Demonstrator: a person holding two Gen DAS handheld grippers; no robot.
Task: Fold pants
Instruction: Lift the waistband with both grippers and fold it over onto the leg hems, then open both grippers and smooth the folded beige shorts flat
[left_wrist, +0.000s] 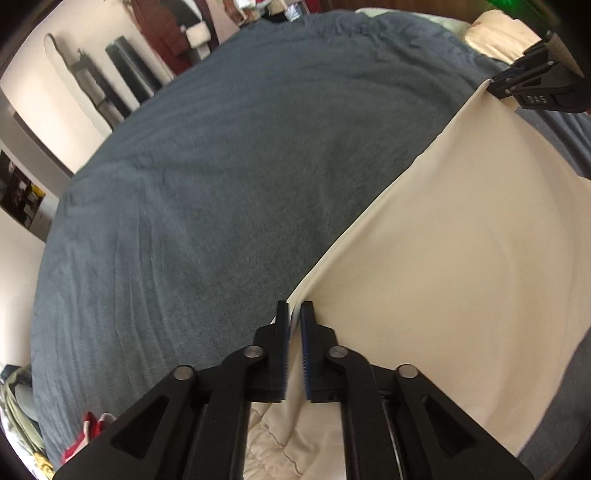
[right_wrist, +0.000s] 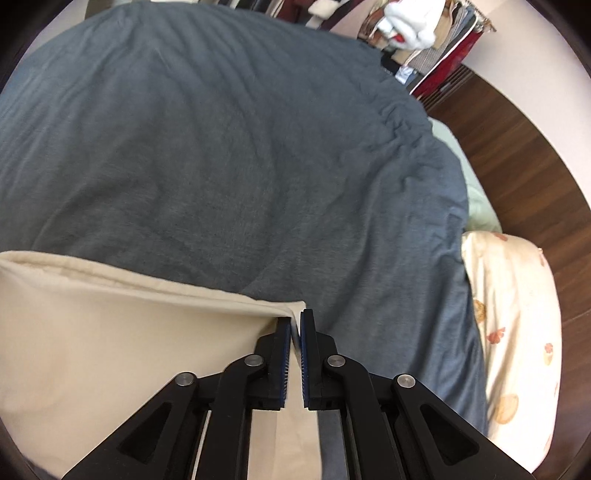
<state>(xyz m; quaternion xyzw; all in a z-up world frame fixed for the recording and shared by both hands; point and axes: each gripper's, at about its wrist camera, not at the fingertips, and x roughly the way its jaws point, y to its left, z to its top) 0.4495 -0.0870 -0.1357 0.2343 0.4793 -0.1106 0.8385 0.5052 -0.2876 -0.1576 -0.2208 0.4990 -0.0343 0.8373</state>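
Observation:
The cream pants (left_wrist: 461, 240) are held up over a blue-grey bedspread (left_wrist: 221, 184). My left gripper (left_wrist: 294, 314) is shut on one end of their edge, with the gathered waistband hanging below it. My right gripper (left_wrist: 496, 85) shows at the top right of the left wrist view, shut on the other end, so the edge runs taut between them. In the right wrist view my right gripper (right_wrist: 295, 321) is shut on a corner of the pants (right_wrist: 110, 332), which spread down to the left over the bedspread (right_wrist: 240, 147).
A floral pillow (right_wrist: 513, 325) and a pale green cover (right_wrist: 476, 199) lie at the bed's right edge, with wood floor (right_wrist: 524, 147) beyond. Hanging clothes (right_wrist: 424, 29) stand past the far edge. Dark furniture (left_wrist: 122, 81) lines a wall. Clothes (left_wrist: 22, 406) are piled at lower left.

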